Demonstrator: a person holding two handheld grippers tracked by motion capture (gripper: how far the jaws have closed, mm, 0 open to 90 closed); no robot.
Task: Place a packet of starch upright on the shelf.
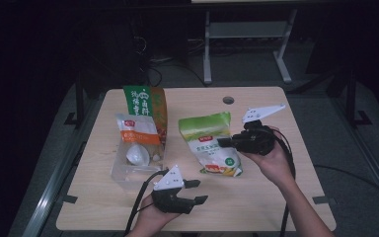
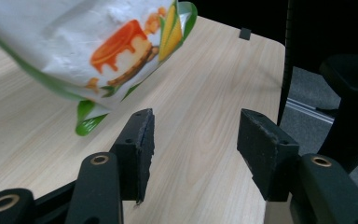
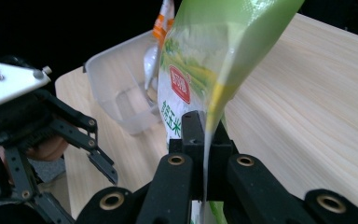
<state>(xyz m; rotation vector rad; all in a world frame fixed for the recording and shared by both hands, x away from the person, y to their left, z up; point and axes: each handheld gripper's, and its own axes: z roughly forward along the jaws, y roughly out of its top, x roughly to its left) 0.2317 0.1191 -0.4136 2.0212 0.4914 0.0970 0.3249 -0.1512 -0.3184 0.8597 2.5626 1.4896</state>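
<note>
Green-and-white bag (image 1: 213, 143): right of clear container (image 1: 137, 159), lifted off table (image 1: 256, 197). Right gripper (image 1: 225, 142): jaws pinching bag's side edge. Left gripper (image 1: 197, 191): below bag, jaws spread, nothing between.

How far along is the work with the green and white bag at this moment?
Done: the right gripper is shut on the edge of the green and white bag, which hangs from its fingers. In hand: the left gripper waits open near the bag's lower end. Left: the clear container holds a white scoop, and the bag looks unopened.
</note>
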